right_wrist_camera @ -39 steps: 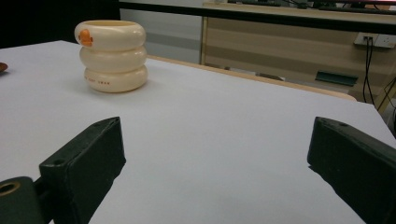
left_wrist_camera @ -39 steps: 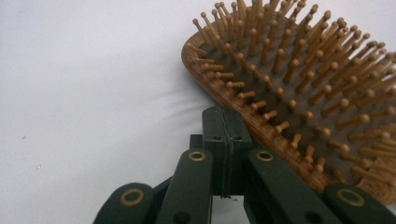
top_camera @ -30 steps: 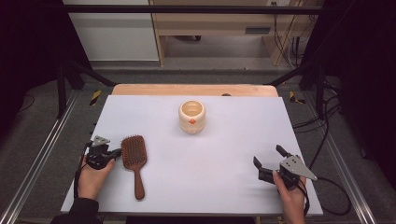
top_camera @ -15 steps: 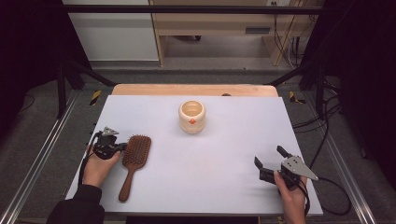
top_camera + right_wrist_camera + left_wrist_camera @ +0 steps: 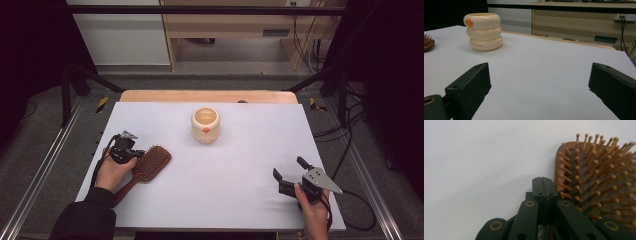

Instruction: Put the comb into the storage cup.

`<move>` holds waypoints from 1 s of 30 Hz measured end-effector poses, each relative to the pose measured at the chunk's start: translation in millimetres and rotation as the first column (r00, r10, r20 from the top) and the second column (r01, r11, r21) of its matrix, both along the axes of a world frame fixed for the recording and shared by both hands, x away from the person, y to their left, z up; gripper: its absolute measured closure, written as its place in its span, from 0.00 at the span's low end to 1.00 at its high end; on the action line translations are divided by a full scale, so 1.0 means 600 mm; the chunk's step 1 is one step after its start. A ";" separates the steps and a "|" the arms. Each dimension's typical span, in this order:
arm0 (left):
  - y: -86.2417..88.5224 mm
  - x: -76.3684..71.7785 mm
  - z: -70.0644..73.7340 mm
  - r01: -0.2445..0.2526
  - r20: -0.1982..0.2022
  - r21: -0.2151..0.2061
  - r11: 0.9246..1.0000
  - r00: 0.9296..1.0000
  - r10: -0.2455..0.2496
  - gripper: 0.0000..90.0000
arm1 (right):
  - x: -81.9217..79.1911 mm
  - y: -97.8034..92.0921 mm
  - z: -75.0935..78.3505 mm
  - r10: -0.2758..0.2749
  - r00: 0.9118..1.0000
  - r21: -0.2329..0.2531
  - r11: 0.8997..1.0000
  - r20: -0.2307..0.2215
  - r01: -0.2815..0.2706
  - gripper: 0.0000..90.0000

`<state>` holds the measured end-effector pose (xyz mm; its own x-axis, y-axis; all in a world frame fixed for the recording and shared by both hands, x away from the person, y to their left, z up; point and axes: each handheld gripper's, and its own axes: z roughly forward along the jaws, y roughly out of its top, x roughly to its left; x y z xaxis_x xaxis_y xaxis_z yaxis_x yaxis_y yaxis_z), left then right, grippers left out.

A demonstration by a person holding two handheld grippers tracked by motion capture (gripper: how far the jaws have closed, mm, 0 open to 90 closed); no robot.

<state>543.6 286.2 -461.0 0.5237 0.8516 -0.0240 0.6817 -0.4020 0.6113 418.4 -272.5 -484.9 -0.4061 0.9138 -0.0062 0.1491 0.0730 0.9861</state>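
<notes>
1. Currently the left gripper (image 5: 131, 153) is sitting at the left edge of the hairbrush (image 5: 151, 163), whose bristled head is lying face up on the white desk (image 5: 240, 165) near the left side, handle pointing back toward the person.
2. Seen from the left gripper view, its fingers (image 5: 543, 185) are pressed flat together with nothing between them, just beside the brush's wooden rim (image 5: 557, 173).
3. The right gripper (image 5: 290, 173) is waiting well apart near the right front corner, its fingers (image 5: 471, 85) spread wide over bare desk.
4. Judging by this, the step is nudging or turning the brush; doing it well is probably meaning pushing low against the solid rim rather than the bristles, and slowly, so the head is not skidding away.
5. The cream ringed cup (image 5: 205, 124) is standing upright mid-desk, clear of both.
6. Whether the closed tips are actually touching the rim is hard to tell, and the handle is partly hidden under the left hand (image 5: 112, 172).
</notes>
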 end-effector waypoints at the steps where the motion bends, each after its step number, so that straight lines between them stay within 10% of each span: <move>1: -0.003 0.001 0.000 0.003 0.003 0.003 1.000 1.000 -0.003 1.00 | -0.001 -0.001 0.000 -0.001 1.000 0.001 1.000 0.002 0.001 0.05; 12: 0.036 -0.029 0.038 -0.047 0.122 -0.046 0.998 0.991 0.052 1.00 | 0.001 0.001 0.003 -0.004 1.000 -0.003 1.000 0.012 0.004 0.05; 20: 0.072 -0.090 0.068 -0.076 0.212 -0.099 0.992 0.973 0.096 0.96 | -0.001 0.004 0.003 -0.010 1.000 -0.007 1.000 0.010 0.010 0.05; 27: 0.080 -0.126 0.051 -0.097 0.291 -0.155 0.983 0.946 0.139 0.71 | 0.000 0.007 0.001 -0.009 1.000 -0.027 1.000 0.009 0.009 0.04; 30: 0.083 -0.128 0.048 -0.088 0.287 -0.172 0.981 0.948 0.136 0.56 | 0.001 0.008 0.001 -0.007 1.000 -0.034 0.999 0.008 0.007 0.05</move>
<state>466.8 335.9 -432.3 0.4286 0.9033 -0.0189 0.4960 -0.2178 0.8406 419.2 -267.4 -484.5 -0.3992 0.9160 -0.0403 0.1416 0.1050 0.9843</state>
